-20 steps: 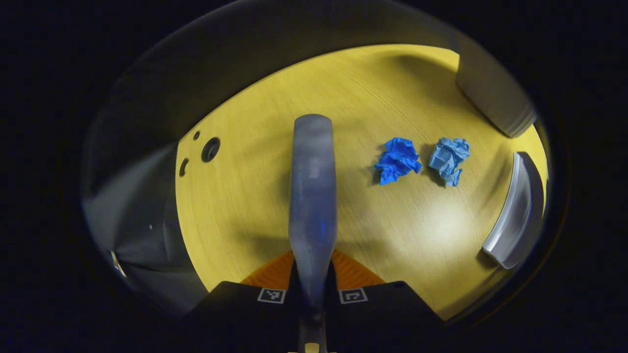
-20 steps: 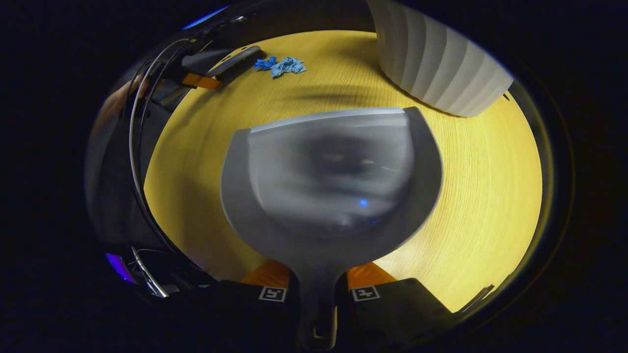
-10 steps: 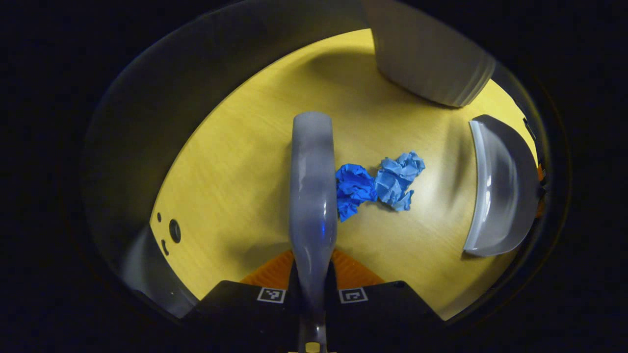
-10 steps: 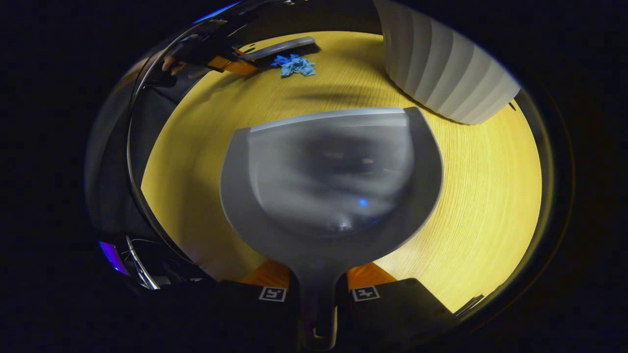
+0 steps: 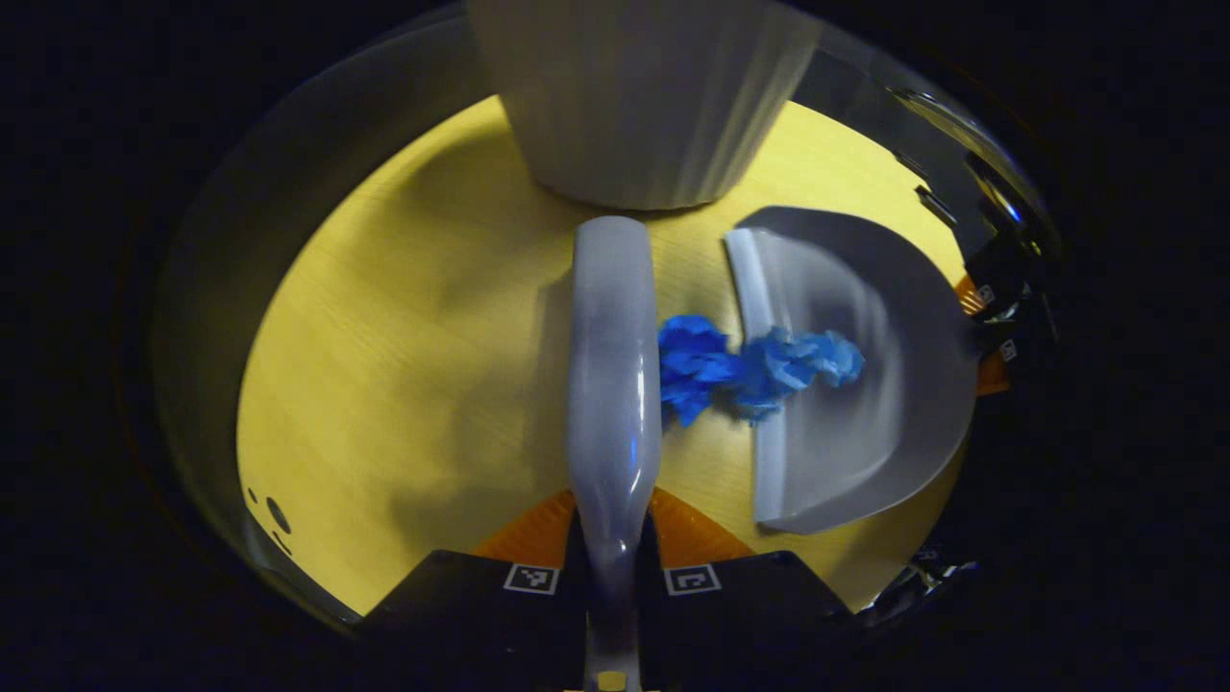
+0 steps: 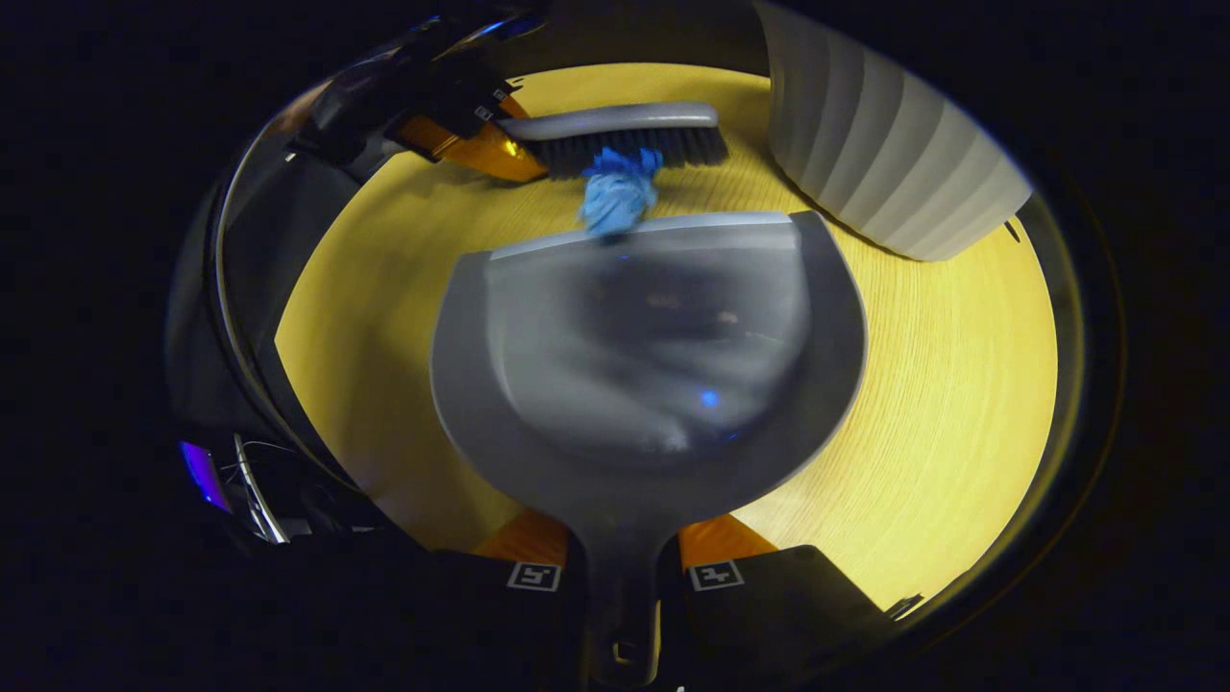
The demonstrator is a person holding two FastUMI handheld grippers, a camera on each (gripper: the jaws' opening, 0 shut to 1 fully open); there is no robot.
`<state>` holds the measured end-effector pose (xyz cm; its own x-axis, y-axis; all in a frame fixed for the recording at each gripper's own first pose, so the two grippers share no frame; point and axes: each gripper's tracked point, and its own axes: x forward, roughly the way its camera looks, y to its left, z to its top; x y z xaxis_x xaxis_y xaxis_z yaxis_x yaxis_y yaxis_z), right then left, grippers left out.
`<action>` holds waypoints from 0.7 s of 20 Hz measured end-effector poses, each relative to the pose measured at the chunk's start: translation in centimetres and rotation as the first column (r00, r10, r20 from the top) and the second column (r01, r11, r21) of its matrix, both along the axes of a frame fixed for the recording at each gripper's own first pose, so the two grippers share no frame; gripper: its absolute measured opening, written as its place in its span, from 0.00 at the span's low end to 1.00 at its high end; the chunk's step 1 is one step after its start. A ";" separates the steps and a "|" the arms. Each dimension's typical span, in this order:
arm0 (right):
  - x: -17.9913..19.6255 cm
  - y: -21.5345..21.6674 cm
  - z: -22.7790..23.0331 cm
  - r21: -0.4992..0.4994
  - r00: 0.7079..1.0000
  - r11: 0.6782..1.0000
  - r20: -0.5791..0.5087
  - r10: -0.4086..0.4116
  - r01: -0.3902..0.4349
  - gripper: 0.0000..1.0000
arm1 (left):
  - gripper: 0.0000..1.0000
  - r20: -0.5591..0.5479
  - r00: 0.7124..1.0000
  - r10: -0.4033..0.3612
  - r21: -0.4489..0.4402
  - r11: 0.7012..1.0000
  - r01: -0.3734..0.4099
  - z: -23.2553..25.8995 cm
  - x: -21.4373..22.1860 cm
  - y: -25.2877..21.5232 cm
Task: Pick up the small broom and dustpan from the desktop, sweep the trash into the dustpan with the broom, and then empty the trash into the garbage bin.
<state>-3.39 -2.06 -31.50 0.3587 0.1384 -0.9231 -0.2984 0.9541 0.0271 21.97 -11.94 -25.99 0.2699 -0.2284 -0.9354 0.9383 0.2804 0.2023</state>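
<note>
My left gripper (image 5: pixel 612 567) is shut on the handle of the small grey broom (image 5: pixel 612 365), which runs straight ahead over the yellow desktop (image 5: pixel 404 356). Right of the broom lie two crumpled blue paper wads: the darker one (image 5: pixel 690 363) touches the broom, the lighter one (image 5: pixel 802 363) lies across the front lip of the grey dustpan (image 5: pixel 865 384). My right gripper (image 6: pixel 623 567) is shut on the dustpan's handle, with the pan (image 6: pixel 644 365) flat in front of it. Beyond its lip the light wad (image 6: pixel 615 197) sits against the broom's dark bristles (image 6: pixel 625 146), held by the left gripper (image 6: pixel 480 144).
A white ribbed garbage bin (image 5: pixel 634 106) stands on the desktop just past the broom's tip, and in the right gripper view the bin (image 6: pixel 884 154) is at the upper right of the pan. Small round holes (image 5: pixel 279 514) mark the desktop's near left corner.
The broom has swept both blue wads toward the dustpan. The light wad now rests on the pan's lip. Broom and pan have come much closer together, and the bin has neared.
</note>
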 end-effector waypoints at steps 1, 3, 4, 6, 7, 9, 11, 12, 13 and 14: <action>0.0 -0.2 0.1 -0.001 1.000 1.000 0.002 0.001 -0.001 0.33 | 0.28 -0.037 0.999 0.012 -0.015 1.000 -0.012 -0.2 -1.6 -0.4; -0.1 -0.3 0.1 -0.004 1.000 1.000 0.008 -0.001 0.001 0.33 | 0.27 -0.125 0.991 0.046 -0.045 0.998 -0.052 -0.2 -4.7 -0.9; -0.1 -0.3 0.2 -0.004 1.000 1.000 0.012 -0.003 0.003 0.33 | 0.25 -0.159 0.985 0.064 -0.053 0.996 -0.073 -0.2 -6.0 -1.0; 0.1 -0.3 0.3 -0.005 1.000 1.000 0.024 -0.002 0.002 0.33 | 0.28 -0.232 0.967 0.101 -0.079 0.989 -0.123 -0.1 -8.2 -0.8; 0.2 -0.2 0.3 -0.007 1.000 1.000 0.030 0.001 -0.001 0.33 | 0.28 -0.266 0.956 0.122 -0.093 0.984 -0.151 0.2 -9.3 -0.8; 0.2 -0.4 0.4 -0.013 0.999 1.000 0.042 0.006 -0.006 0.33 | 0.25 -0.272 0.950 0.156 -0.126 0.973 -0.196 0.6 -10.6 -0.7; 0.2 -0.4 0.4 -0.023 0.998 1.000 0.057 0.012 -0.011 0.33 | 0.25 -0.218 0.953 0.212 -0.146 0.958 -0.246 1.1 -10.5 0.0; 0.2 -0.4 0.3 -0.028 0.998 1.000 0.059 0.011 -0.010 0.33 | 0.25 -0.199 0.949 0.245 -0.166 0.946 -0.279 1.7 -10.5 0.5; 0.3 -0.4 0.3 -0.026 0.998 1.000 0.062 0.004 -0.003 0.33 | 0.25 -0.186 0.942 0.280 -0.192 0.930 -0.314 2.3 -10.5 1.0; 0.2 -0.2 0.4 -0.015 0.998 1.000 0.057 -0.010 0.011 0.33 | 0.25 -0.168 0.934 0.315 -0.216 0.913 -0.347 2.6 -10.4 1.7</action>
